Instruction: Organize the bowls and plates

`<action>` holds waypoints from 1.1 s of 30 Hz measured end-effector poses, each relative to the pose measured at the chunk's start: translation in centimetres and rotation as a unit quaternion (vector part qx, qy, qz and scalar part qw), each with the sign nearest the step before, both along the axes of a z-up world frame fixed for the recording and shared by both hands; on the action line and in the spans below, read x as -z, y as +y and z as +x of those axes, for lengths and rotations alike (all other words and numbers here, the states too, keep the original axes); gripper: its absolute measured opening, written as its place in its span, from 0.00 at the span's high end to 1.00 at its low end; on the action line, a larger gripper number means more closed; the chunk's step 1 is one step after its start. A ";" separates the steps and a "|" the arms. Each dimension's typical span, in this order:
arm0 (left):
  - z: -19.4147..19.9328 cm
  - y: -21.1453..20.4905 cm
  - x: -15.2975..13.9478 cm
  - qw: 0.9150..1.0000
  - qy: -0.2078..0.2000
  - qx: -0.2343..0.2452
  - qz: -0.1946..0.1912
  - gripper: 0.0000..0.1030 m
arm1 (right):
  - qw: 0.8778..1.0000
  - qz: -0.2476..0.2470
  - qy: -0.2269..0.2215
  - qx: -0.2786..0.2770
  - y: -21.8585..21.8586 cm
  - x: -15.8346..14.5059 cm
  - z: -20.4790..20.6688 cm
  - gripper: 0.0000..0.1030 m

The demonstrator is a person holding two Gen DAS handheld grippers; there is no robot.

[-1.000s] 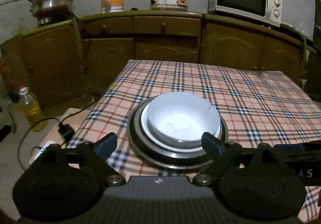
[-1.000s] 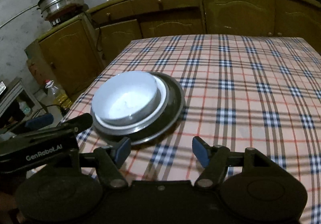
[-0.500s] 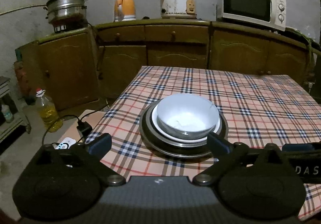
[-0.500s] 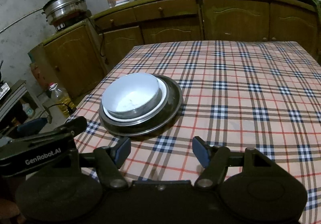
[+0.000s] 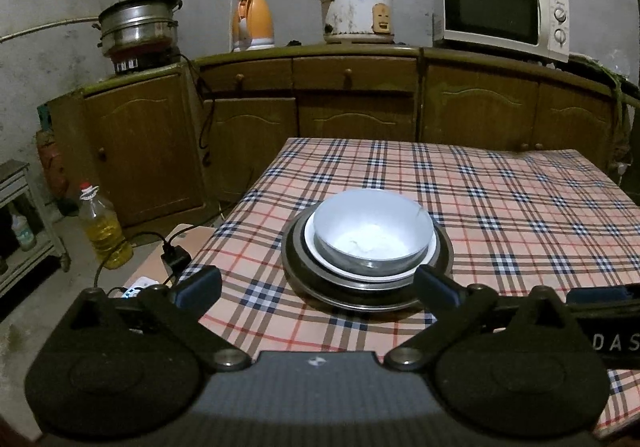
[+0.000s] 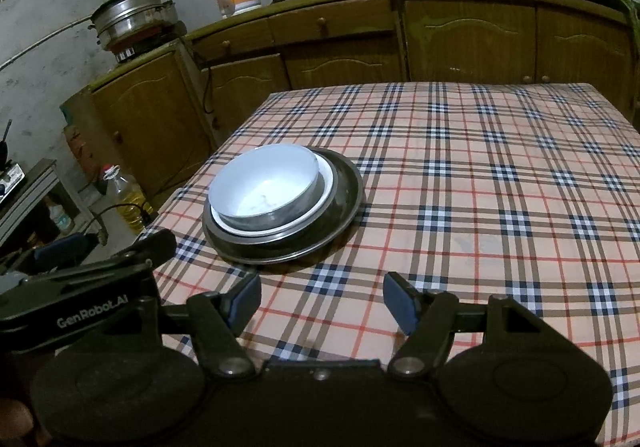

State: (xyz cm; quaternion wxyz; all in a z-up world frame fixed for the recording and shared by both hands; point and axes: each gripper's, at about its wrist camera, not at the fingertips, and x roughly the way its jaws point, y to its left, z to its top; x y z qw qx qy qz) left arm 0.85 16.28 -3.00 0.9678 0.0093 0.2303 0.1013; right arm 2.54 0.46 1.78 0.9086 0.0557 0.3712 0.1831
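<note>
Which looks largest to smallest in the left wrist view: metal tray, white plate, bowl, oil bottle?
1. metal tray
2. white plate
3. bowl
4. oil bottle, though it stands farther off on the floor, so its true size is unsure.

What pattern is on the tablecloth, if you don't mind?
Pink-beige plaid tablecloth with navy, white and red lines; right wrist view.

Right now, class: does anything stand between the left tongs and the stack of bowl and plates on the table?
Nothing visible does. The left tongs are open and empty, with only bare checked cloth between them and the stack. The bowl sits on a white plate in a metal plate. The right tongs are off to the side.
</note>
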 end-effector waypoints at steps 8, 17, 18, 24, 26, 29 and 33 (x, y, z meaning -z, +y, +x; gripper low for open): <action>0.0 0.0 0.2 1.000 0.003 -0.005 0.002 0.00 | 1.000 0.000 0.004 -0.003 0.1 0.2 -0.3 0.22; 0.1 0.0 0.3 1.000 0.007 -0.007 -0.001 0.00 | 1.000 0.002 0.010 -0.003 0.0 0.5 -0.1 0.22; 0.1 -0.1 0.4 1.000 0.007 -0.008 -0.001 0.00 | 1.000 0.002 0.010 -0.003 0.0 0.5 -0.1 0.22; 0.1 0.0 0.5 1.000 0.009 -0.007 -0.003 0.00 | 1.000 0.003 0.012 -0.003 0.0 0.6 0.0 0.22; 0.2 0.0 0.5 1.000 0.010 -0.008 -0.003 0.00 | 1.000 0.002 0.012 -0.003 0.0 0.6 0.1 0.22; 0.2 -0.1 0.7 1.000 0.010 -0.007 -0.005 0.00 | 1.000 0.002 0.013 -0.003 0.0 0.7 0.1 0.22; 0.5 -0.2 0.8 1.000 0.012 -0.007 -0.010 0.00 | 1.000 0.002 0.013 -0.003 0.0 0.7 0.1 0.22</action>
